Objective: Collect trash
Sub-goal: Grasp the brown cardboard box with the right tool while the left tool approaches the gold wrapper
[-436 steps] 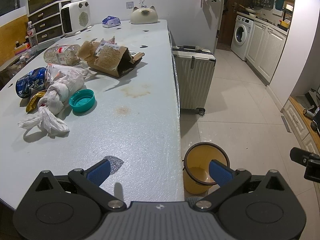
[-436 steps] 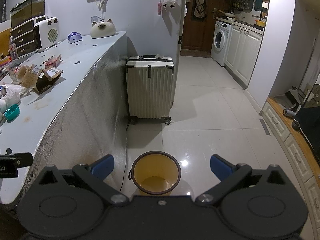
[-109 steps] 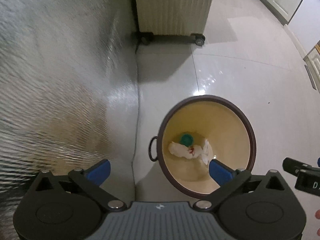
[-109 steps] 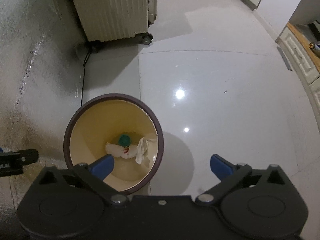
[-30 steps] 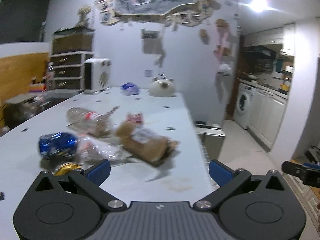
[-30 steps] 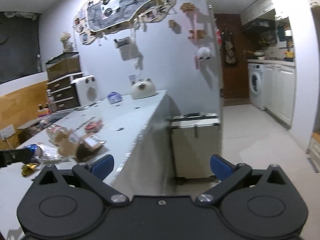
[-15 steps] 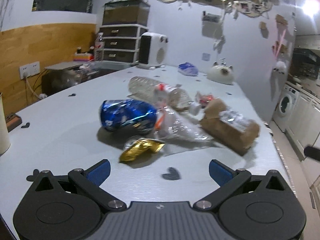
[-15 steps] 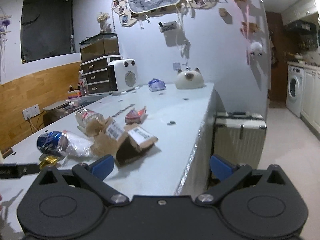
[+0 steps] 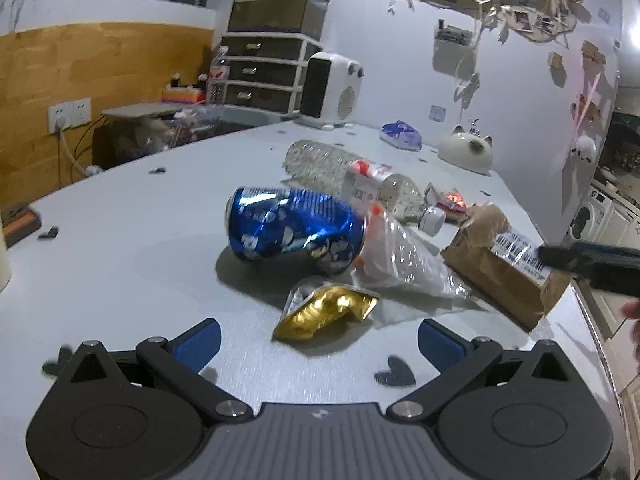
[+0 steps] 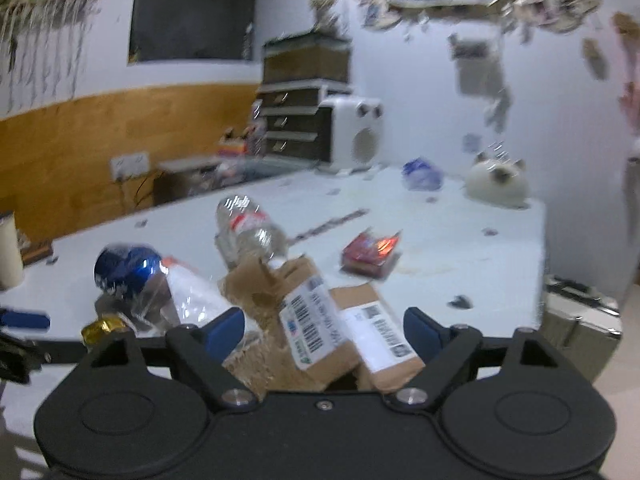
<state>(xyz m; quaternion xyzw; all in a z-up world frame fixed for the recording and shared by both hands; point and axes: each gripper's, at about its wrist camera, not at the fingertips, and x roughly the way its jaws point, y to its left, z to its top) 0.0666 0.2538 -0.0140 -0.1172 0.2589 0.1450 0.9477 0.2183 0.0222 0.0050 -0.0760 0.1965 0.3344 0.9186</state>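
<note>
Left gripper (image 9: 318, 342) spread wide and empty, aimed at the crumpled gold wrapper (image 9: 326, 312) lying just ahead between its fingers, near the table's (image 9: 132, 216) front edge, long axis roughly crosswise to the fingers. Right gripper (image 10: 323, 330) likewise spread, straddling the torn cardboard box (image 10: 320, 328) by the right edge, long axis pointing back-left; nothing clamped. Blue can (image 9: 294, 230) on its side behind the wrapper, bottom end pointing left; left gripper nearer both.

The room is dim and bluish. The right wrist view is blurred; fisheye edges bend, and the can (image 9: 294, 230) glares.
</note>
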